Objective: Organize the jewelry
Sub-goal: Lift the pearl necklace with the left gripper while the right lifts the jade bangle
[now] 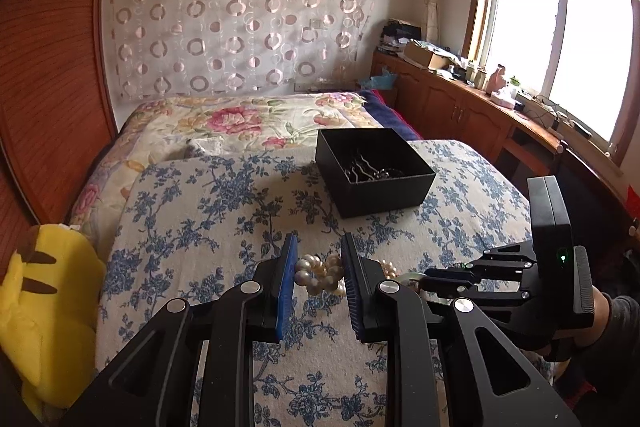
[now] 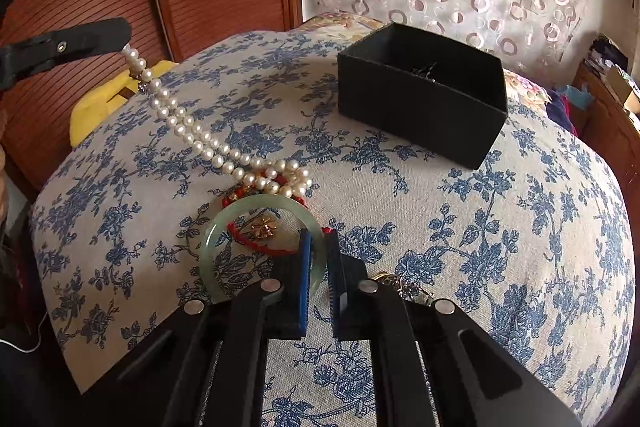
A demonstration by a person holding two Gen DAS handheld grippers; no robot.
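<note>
The left tongs (image 1: 318,269) are gripping a pearl necklace (image 2: 208,143), lifting one end while the rest is trailing onto the floral bedspread (image 2: 460,247) toward the black box (image 2: 420,107). Nearer than the box, the right tongs (image 2: 319,259) are clamping a pale green jade bangle (image 2: 256,205) lying over a red cord bracelet (image 2: 256,243).

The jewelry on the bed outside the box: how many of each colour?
White: 1, the pearl necklace
Green: 1, the bangle
Red: 1, the cord bracelet with a gold charm
Gold and dark: 1, a small piece, partly hidden
Total: 4
</note>
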